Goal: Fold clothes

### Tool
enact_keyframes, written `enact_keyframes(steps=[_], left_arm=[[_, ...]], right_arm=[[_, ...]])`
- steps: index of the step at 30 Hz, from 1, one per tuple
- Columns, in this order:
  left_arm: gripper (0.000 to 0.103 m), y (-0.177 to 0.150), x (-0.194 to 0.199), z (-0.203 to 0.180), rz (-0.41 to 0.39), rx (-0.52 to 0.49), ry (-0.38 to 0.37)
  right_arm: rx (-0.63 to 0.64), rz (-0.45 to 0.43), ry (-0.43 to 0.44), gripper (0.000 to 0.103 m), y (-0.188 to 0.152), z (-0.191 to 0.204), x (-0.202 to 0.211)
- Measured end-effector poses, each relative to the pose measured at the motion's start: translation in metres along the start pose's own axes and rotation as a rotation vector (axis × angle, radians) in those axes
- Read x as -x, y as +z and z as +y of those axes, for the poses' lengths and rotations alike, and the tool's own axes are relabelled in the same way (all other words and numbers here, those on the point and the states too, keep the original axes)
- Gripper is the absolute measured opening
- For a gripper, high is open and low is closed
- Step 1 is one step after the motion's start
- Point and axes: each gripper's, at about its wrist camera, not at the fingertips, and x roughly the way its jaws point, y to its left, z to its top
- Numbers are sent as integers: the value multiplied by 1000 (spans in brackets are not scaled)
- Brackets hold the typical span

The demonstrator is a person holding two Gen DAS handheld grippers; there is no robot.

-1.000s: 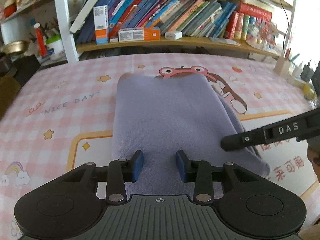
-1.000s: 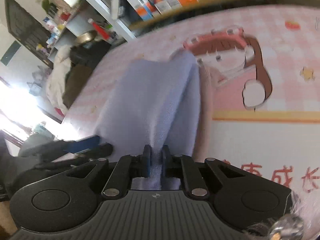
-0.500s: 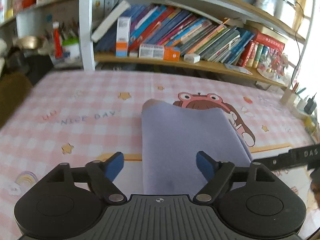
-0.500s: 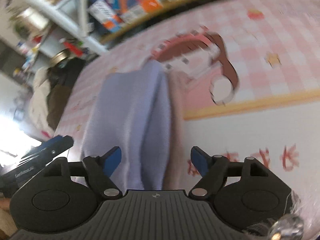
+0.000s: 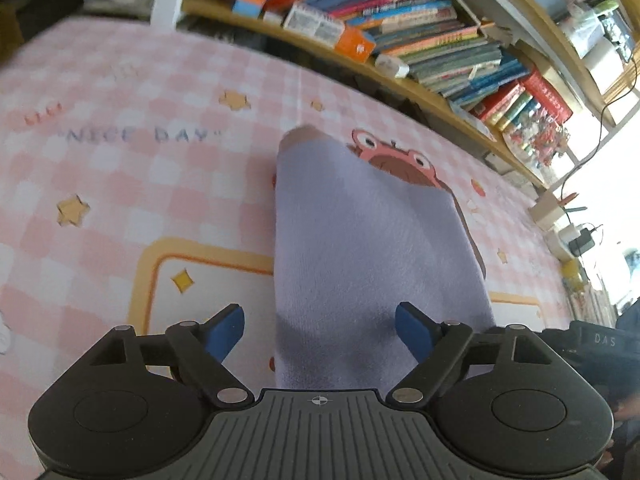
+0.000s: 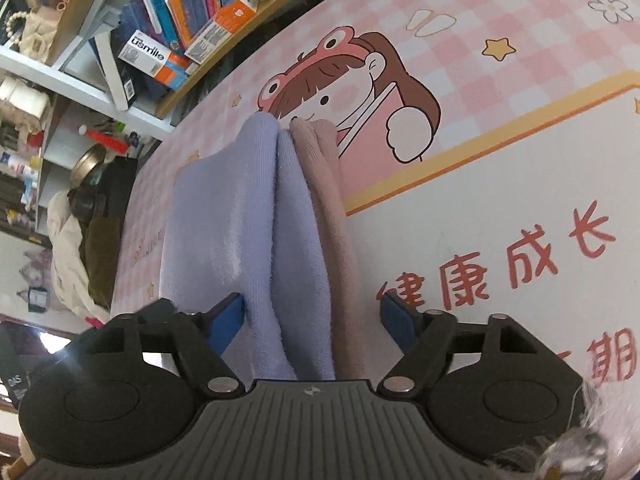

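Left wrist view shows the lilac garment [image 5: 372,248] folded into a neat stack; the left gripper [image 5: 320,330] gapes empty. The right gripper [image 6: 312,318] is closing, pads clear, so folding looks nearly finished.

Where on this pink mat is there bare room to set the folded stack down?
Left of the lavender folded cloth, the checked mat around the "NICE DAY" lettering is bare. So is the white panel right of the pink cloth. The shelf is crowded with books.
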Motion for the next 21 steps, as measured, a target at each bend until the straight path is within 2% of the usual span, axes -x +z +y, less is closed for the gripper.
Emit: enact_keyframes(steps=[2,4,5,9,10,12,15,17,19,21], left_arm=[[84,0,-6,3,20,22,-46],[78,1,-12,5,35,38,-87],[77,2,-14,5,36,37,-98],[63,6,-15,3,34,25,-87],[56,6,-12,-1,23,-4,-75],[50,5,-6,-11,-1,-66,-47],[49,4,1,-30,-27,-166,-11],[49,4,0,-31,-16,-178,-6],[52,5,-3,-22,5,-136,-16],[57,5,-6,-10,17,-68,-44]], right_arm=[[-22,3,22,61,-1,0,-5],[-35,-1,38,60,-1,2,-9],[-42,-5,42,56,0,2,-10],[-50,-7,46,39,0,5,-17],[-21,-18,36,35,-2,11,-16],[103,-58,-2,31,-7,31,-8],[392,-128,-85,28,-19,71,1],[496,-138,-111,28,-27,83,1],[456,-110,-114,28,-25,75,-4],[360,-92,-103,33,-19,56,-6]])
